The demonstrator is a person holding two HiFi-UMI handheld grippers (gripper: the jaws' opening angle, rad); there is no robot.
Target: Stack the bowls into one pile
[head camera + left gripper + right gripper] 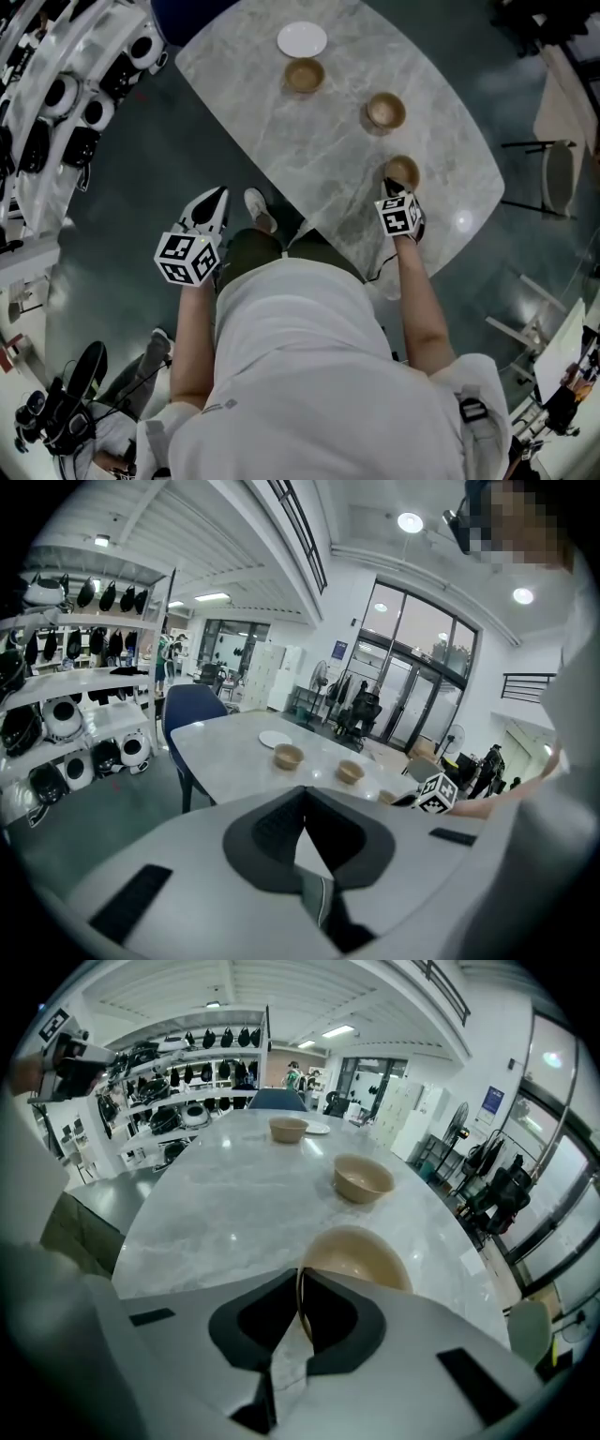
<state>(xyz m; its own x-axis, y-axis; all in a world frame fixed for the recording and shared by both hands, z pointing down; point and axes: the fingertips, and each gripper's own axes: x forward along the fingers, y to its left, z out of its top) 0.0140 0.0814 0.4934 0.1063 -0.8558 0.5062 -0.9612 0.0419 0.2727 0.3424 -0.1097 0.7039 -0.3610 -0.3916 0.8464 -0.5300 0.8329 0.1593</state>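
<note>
Marble table: right gripper fingers clamp nearest bowl rim (left gripper fingers together, empty).

A white plate sits at the far end of the grey marble tabletop; a blue chair stands beyond, helmet shelves alongside.

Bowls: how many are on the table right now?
3. Far bowl beside the plate, middle bowl, and near bowl with its rim pinched in the right tool. None look stacked or hidden.
</note>
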